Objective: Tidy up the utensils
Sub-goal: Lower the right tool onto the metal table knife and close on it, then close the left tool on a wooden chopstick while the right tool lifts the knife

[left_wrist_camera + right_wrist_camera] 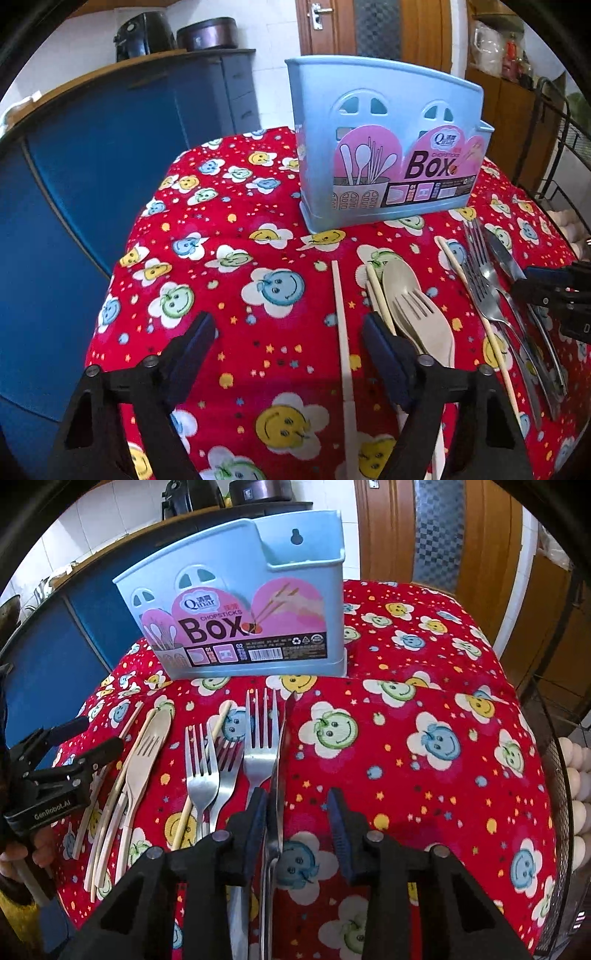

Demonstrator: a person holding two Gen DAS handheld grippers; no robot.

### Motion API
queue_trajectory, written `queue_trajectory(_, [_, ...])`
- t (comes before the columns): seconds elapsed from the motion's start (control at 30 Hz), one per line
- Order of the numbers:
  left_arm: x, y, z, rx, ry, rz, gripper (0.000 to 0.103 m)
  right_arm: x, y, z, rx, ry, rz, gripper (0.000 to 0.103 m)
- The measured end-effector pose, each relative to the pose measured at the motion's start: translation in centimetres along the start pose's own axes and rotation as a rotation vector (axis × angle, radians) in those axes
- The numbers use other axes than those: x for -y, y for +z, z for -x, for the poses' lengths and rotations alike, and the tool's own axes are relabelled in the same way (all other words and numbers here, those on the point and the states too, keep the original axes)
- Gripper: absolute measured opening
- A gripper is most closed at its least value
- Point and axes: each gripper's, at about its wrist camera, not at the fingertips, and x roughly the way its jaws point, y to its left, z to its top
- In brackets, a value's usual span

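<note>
We are at the first pick — right gripper (pixel 297 830) half-closed around the knife (pixel 277 775) lying before the empty box (pixel 236 602), not yet clamped, left gripper (pixel 288 332) wide over a chopstick (pixel 341 325) — next, pinch and lift.

Premises: a home kitchen or dining corner. Evidence: a small table under a red cloth (pixel 229 258) printed with smiling flowers, bearing a blue plastic chopsticks box (pixel 384 147) and loose forks (pixel 207 771), a knife (pixel 277 775) and chopsticks (pixel 341 332). Behind it stand blue cabinets (pixel 92 184) with drawers, topped by a black kettle-like appliance (pixel 142 35) and a dark round pot (pixel 207 33). White tiled wall, a wooden door (pixel 325 26) with a metal handle, and a wire rack holding eggs (pixel 576 775) at the right.
</note>
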Motion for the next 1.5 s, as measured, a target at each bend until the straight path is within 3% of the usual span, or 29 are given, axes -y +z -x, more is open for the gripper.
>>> queue_trajectory(0.3, [0.0,1.5,-2.5,-0.075,-0.03,-0.046,0.059,1.0,1.7,-1.2,-0.052,0.03,-0.026,0.026])
queue_trajectory(0.67, [0.5,2.3,-3.4,-0.125,-0.04,-0.095,0.056,1.3,3.3,-2.4,-0.096,0.053,-0.036,0.025])
queue_trajectory(0.8, [0.5,2.4,-3.4,-0.122,-0.07,-0.101,0.028,1.5,3.2,-2.3,-0.093,0.063,-0.047,0.014])
queue_trajectory(0.9, [0.6,2.5,-3.1,-0.124,-0.085,-0.096,0.01,1.7,3.0,-2.2,-0.089,0.068,-0.055,0.013])
queue_trajectory(1.3, [-1.0,2.4,0.0,-0.049,-0.142,0.024,0.003,2.5,1.4,0.1,-0.044,0.104,-0.115,0.008])
queue_trajectory(1.5, [-1.6,2.4,2.4,0.016,-0.165,0.067,0.003,2.5,0.7,2.4,0.035,0.135,-0.13,0.008])
